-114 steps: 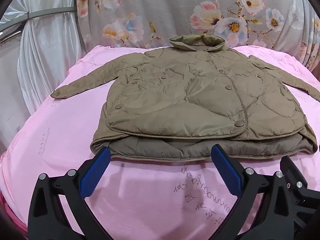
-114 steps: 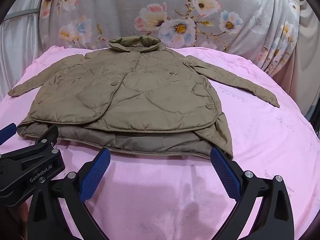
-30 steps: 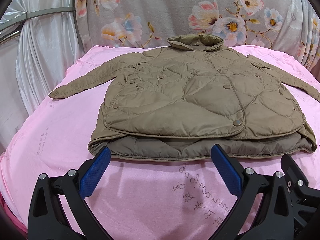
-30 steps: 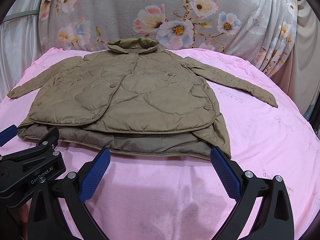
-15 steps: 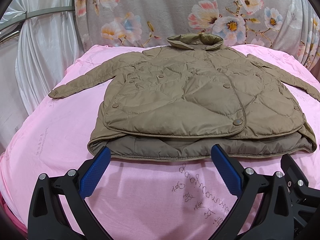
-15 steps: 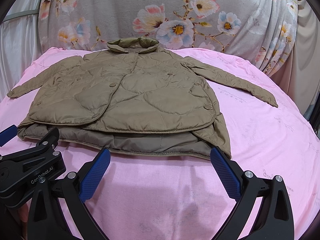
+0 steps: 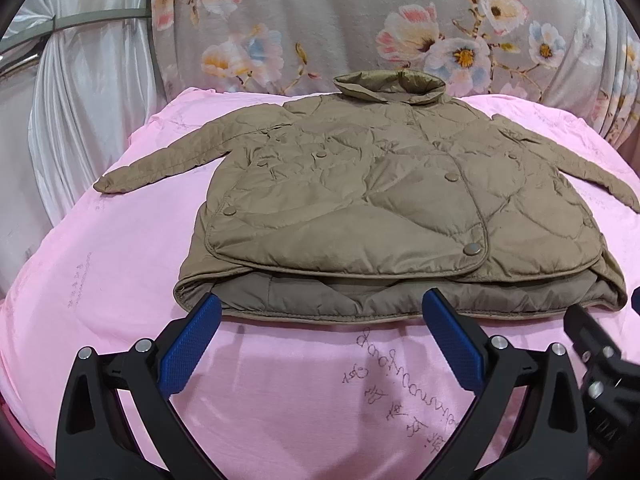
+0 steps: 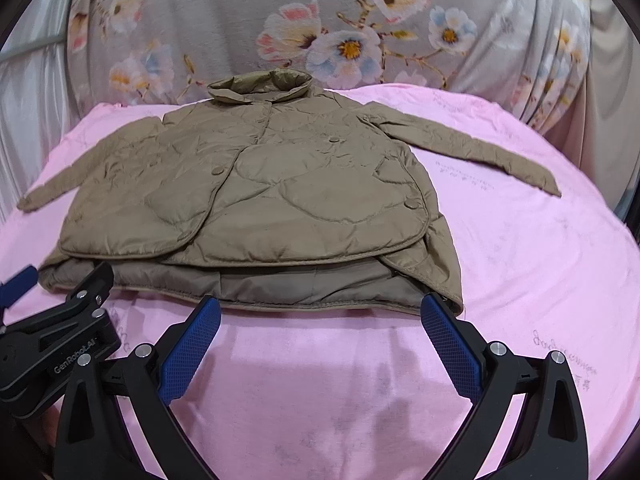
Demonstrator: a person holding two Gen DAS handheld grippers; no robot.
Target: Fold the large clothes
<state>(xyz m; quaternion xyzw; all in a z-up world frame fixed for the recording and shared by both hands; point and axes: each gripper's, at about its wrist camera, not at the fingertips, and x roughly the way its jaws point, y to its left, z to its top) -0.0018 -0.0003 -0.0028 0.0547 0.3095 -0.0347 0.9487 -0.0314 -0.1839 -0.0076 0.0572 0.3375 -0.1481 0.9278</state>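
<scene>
Quilted khaki jacket [image 7: 384, 208] spread flat mid-sheet, collar at 12 o'clock, sleeves out toward 9 and 3, hem nearest at 6. Pink sheet [image 7: 120, 280] beneath. Left gripper [image 7: 318, 322] and right gripper [image 8: 320, 322] gaping wide, empty, just short of the hem. Likely trouble: slick padding slipping out, or sheet pinched along with the hem.

The right gripper [image 8: 320, 312] hovers wide open at the hem of the olive quilted jacket [image 8: 256, 204] (sleeves spread) on the pink sheet [image 8: 520, 264].

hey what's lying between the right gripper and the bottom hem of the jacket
Only bare pink sheet. In the right wrist view the right gripper, jaws wide open, hovers just short of the jacket hem, with nothing else lying in that strip.
</scene>
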